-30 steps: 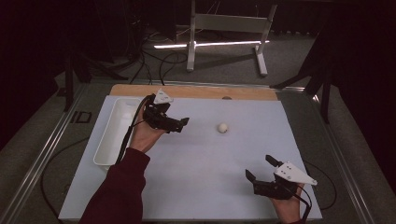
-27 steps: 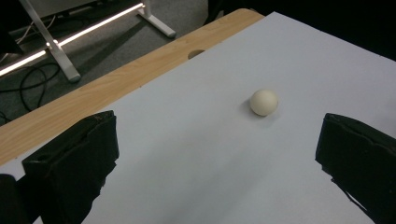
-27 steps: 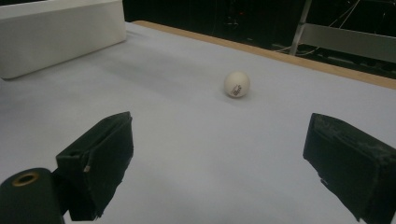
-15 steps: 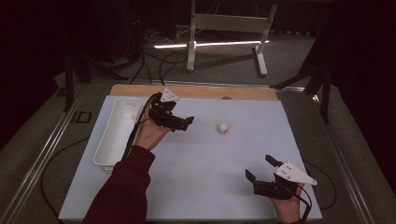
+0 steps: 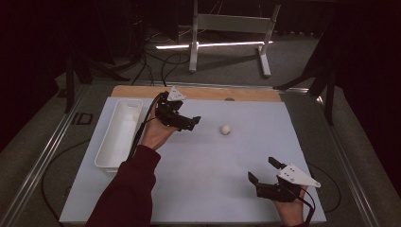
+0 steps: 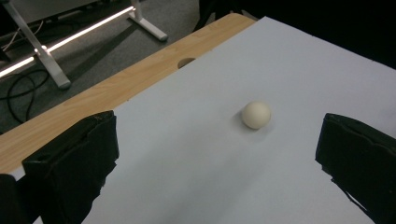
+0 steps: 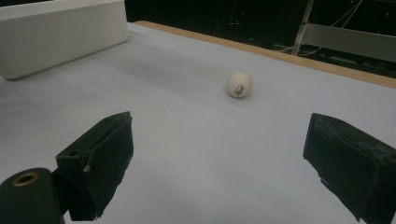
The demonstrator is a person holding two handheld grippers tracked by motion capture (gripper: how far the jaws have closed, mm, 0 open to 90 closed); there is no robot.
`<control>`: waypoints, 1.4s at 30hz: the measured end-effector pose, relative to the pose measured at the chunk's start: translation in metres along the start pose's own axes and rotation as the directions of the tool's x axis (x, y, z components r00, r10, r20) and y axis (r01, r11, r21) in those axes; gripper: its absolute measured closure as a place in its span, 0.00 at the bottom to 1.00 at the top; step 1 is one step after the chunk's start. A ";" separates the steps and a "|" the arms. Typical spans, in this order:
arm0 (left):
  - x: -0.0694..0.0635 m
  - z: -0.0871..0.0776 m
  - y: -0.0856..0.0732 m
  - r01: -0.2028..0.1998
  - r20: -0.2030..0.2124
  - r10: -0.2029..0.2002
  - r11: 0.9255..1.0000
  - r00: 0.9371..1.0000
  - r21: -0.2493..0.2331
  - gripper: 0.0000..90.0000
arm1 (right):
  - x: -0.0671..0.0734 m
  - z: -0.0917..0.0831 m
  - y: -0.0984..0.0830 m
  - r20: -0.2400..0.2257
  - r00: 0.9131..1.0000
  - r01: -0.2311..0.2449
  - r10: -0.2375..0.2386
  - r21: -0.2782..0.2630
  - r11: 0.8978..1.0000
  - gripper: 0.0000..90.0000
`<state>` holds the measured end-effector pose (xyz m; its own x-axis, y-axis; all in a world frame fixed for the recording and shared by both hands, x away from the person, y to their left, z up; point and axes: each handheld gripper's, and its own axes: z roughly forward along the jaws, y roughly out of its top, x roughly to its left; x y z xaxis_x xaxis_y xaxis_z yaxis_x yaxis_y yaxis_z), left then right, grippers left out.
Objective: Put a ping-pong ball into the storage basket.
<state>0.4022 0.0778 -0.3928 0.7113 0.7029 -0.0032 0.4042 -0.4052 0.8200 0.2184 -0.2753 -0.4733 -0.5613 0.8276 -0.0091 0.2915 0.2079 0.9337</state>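
1. Left gripper [image 5: 193, 121]: held above the white table sheet [image 5: 198, 161] at its far-left part, jaws aimed toward the ball. In the left gripper view, left gripper [image 6: 217, 154] jaws spread wide, nothing btwn them.
2. Ball [image 5: 225, 129]: small, off-white, resting on the sheet just beyond the left gripper's jaw tips, apart from them. Left gripper view puts the ball [image 6: 256, 115] ahead, nearer the right-hand jaw, no contact.
3. Right gripper [image 5: 265, 170]: near the sheet's near-right corner, held by the right hand [image 5: 291, 210], grey three-cornered plate on top. Right gripper view: right gripper [image 7: 219, 158] jaws wide apart, empty.
4. Ball vs right gripper: well apart; ball [image 7: 239, 84] sits ahead of the jaws, roughly centred btwn them, small dark mark on its side.
5. White tray [image 5: 118, 133]: long, rectangular, just beside the left gripper's back end, along the sheet's left edge. In the right gripper view, white tray [image 7: 56, 35] lies far ahead-left of the jaws.
6. Wooden table edge [image 5: 246, 94]: bare strip beyond the sheet, past the left gripper; hole [image 6: 187, 61] in it, ahead of the jaws.
7. Left hand [image 5: 156, 135], dark red sleeve [image 5: 125, 194] behind the left gripper.
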 end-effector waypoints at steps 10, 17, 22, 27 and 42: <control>0.000 0.009 0.000 0.006 0.006 -0.006 1.000 1.000 0.009 0.00 | 0.000 0.000 0.000 0.001 1.000 -0.001 0.001 -0.001 1.000 0.09; -0.003 0.015 0.003 0.005 0.014 -0.005 1.000 1.000 0.006 0.00 | 0.000 -0.001 0.000 0.001 1.000 -0.002 0.002 -0.005 1.000 0.09; -0.006 0.020 0.004 0.001 0.021 -0.001 1.000 1.000 0.011 0.00 | 0.000 -0.001 0.000 -0.001 1.000 -0.003 0.003 -0.005 1.000 0.09; -0.009 0.026 0.005 0.002 0.027 -0.002 1.000 1.000 0.014 0.00 | 0.000 -0.001 0.001 -0.003 1.000 -0.006 0.006 -0.007 1.000 0.09; -0.019 0.047 0.003 -0.003 0.045 0.002 1.000 0.999 0.026 0.00 | 0.000 -0.002 0.002 -0.003 1.000 -0.008 0.008 -0.013 1.000 0.09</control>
<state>0.4168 0.0353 -0.4175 0.7372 0.6751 -0.0280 0.4170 -0.4221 0.8049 0.2171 -0.2760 -0.4709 -0.5615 0.8275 -0.0006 0.2854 0.1944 0.9385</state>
